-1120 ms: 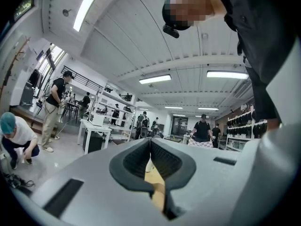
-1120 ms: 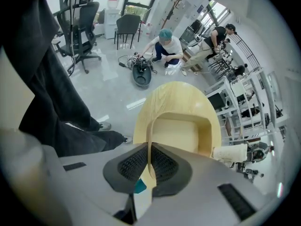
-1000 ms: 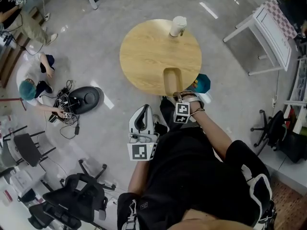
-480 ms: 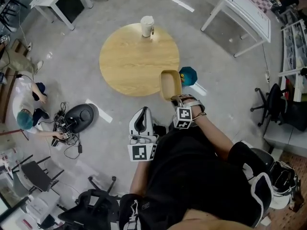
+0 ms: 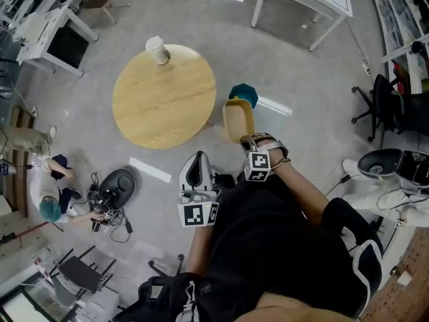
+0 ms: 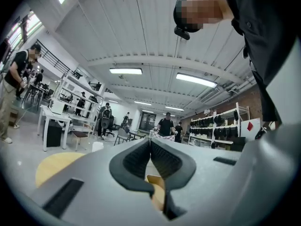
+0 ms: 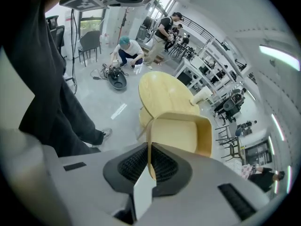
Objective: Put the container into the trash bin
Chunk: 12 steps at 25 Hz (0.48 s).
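**Right gripper clamped on the container wall**

My right gripper [image 7: 149, 149] is clenched on one thin wall of the tan container [image 7: 181, 133], which is held off the floor with its open side facing me. My left gripper [image 6: 150, 142] is closed on nothing. From the head view, the container overlaps the near edge of a teal trash bin [image 5: 244, 92] beside the round wooden table [image 5: 164, 96], where a paper cup [image 5: 157, 49] stands.

A person in a black short-sleeved shirt [image 5: 281, 240] and dark trousers [image 7: 70, 114] is working with a pale grey left gripper [image 5: 198, 155] and right gripper [image 5: 249, 139], each having black ribbed pads [image 7: 134, 166] and a black-and-white marker cube [image 5: 196, 213].
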Each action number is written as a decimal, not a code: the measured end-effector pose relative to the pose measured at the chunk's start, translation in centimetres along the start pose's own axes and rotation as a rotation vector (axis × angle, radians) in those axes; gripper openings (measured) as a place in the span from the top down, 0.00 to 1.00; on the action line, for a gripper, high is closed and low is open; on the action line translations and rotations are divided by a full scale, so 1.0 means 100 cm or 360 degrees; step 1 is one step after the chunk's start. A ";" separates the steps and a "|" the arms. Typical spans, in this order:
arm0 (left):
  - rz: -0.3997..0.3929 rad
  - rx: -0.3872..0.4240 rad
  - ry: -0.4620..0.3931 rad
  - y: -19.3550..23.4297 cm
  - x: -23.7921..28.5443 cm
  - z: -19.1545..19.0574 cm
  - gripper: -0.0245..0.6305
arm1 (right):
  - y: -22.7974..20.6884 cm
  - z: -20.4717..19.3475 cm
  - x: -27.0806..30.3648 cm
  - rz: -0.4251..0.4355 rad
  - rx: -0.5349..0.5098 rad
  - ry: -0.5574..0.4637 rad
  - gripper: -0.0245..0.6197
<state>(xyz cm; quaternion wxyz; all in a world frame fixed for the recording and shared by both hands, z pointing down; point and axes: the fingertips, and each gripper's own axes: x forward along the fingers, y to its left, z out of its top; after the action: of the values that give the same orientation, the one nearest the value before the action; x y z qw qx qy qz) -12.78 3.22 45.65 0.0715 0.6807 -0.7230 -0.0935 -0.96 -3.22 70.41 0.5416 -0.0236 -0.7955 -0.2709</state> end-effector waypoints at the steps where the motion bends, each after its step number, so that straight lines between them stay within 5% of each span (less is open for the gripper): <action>1: -0.0025 -0.0001 0.0012 -0.012 0.007 -0.003 0.95 | 0.000 -0.013 -0.004 -0.0008 0.0029 0.0004 0.90; 12: -0.0240 0.0021 0.0036 -0.148 0.077 -0.030 0.95 | 0.014 -0.156 -0.040 -0.0018 0.0253 0.0057 0.90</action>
<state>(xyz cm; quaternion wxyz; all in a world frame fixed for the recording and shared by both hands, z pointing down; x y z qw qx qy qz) 1.84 -5.36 44.92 0.0680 0.7348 -0.6693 -0.0860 14.41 -8.17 71.64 0.5543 0.0287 -0.8048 -0.2104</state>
